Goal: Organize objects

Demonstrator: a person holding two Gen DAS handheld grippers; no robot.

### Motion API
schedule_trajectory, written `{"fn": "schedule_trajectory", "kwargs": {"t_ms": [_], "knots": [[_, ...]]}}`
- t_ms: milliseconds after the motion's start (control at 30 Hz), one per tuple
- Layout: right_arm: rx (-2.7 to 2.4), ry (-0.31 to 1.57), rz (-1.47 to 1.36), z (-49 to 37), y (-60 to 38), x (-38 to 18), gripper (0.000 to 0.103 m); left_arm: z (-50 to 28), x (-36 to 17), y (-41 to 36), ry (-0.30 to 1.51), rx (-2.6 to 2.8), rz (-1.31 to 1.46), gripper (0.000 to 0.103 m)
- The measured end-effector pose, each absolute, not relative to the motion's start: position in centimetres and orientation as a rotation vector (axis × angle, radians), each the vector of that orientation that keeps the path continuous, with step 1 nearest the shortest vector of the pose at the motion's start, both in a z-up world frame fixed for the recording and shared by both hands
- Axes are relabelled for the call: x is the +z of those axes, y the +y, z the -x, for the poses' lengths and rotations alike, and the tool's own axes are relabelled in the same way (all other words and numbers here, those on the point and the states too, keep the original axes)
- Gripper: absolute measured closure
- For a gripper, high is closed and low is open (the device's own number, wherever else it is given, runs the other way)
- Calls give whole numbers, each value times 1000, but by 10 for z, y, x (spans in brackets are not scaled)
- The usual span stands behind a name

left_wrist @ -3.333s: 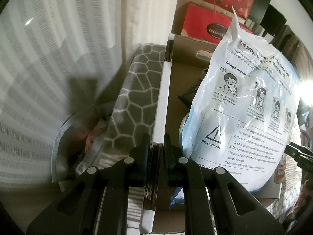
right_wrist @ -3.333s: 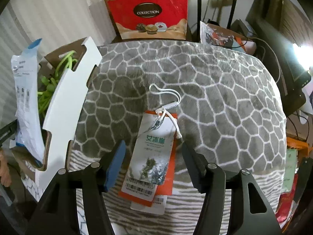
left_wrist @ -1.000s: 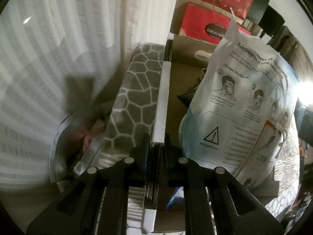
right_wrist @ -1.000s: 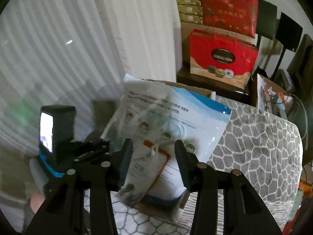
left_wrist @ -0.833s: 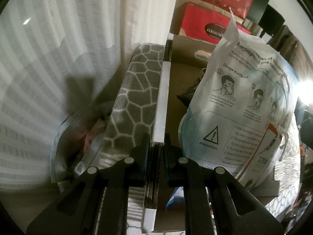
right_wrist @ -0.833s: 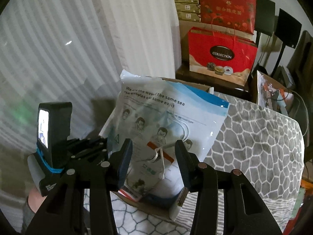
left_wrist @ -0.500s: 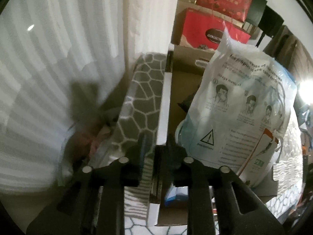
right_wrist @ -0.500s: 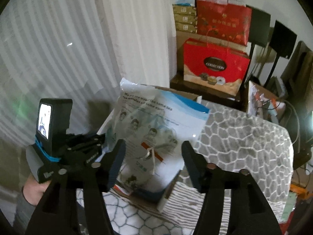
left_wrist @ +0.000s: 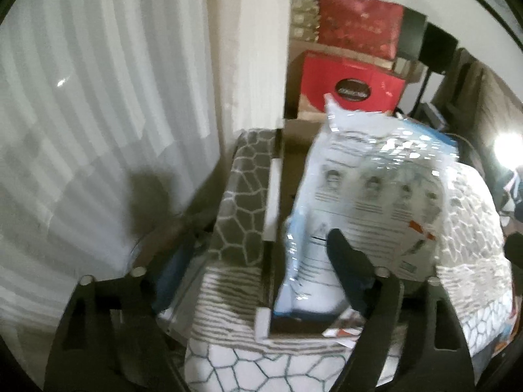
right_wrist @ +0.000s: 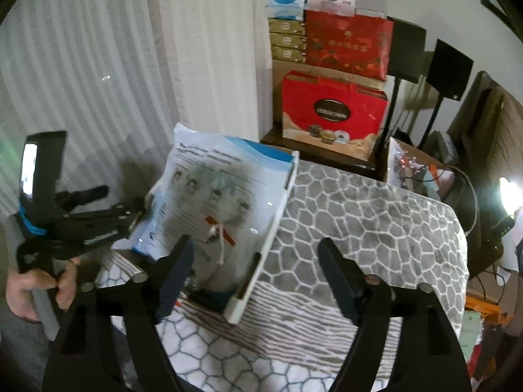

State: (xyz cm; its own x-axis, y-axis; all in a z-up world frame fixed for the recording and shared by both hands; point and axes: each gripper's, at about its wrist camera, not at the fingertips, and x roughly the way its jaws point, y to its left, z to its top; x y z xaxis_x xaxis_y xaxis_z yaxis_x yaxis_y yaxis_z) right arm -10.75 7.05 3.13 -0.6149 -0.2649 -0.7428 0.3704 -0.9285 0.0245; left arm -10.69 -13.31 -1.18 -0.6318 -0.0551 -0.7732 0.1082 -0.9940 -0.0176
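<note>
An open cardboard box [right_wrist: 261,238] with a white edge stands on a grey patterned blanket [right_wrist: 366,215]. A large face-mask bag [right_wrist: 219,192] leans upright in it, and a paper tag with a white string [right_wrist: 217,228] rests against the bag. In the left wrist view the box wall [left_wrist: 273,202] and the mask bag [left_wrist: 376,205] are ahead. My left gripper [left_wrist: 261,261] is open, back from the box wall; it also shows in the right wrist view [right_wrist: 130,212]. My right gripper [right_wrist: 255,268] is open and empty, above the box's near end.
White curtains [right_wrist: 114,65] hang to the left. Red gift boxes [right_wrist: 333,111] are stacked behind the blanket. Black stands [right_wrist: 421,65], cables and a clear packet [right_wrist: 412,166] are at the right. A bright lamp [right_wrist: 506,192] glares at the far right.
My left gripper let go of the box's side wall, opened and drew back. My right gripper released the tag into the box, opened wide and pulled back.
</note>
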Motion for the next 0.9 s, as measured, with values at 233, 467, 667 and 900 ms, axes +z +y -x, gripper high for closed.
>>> {"fn": "schedule_trajectory", "kwargs": {"t_ms": [233,467,667,900], "knots": [[-2605,157,-1119,91,100,26,12,82,1,-105,49,-2847,-1264,4],[-2664,130,-1119,77,126,19,2,63,4,-75,0,-2898,-1251,1],[-2700,95,-1143,65,149,9,2,48,2,-55,-13,-2929,-1248,1],[-2742,67,-1142,48,167,2,2,34,-3,-43,20,-2941,-1234,1]]}}
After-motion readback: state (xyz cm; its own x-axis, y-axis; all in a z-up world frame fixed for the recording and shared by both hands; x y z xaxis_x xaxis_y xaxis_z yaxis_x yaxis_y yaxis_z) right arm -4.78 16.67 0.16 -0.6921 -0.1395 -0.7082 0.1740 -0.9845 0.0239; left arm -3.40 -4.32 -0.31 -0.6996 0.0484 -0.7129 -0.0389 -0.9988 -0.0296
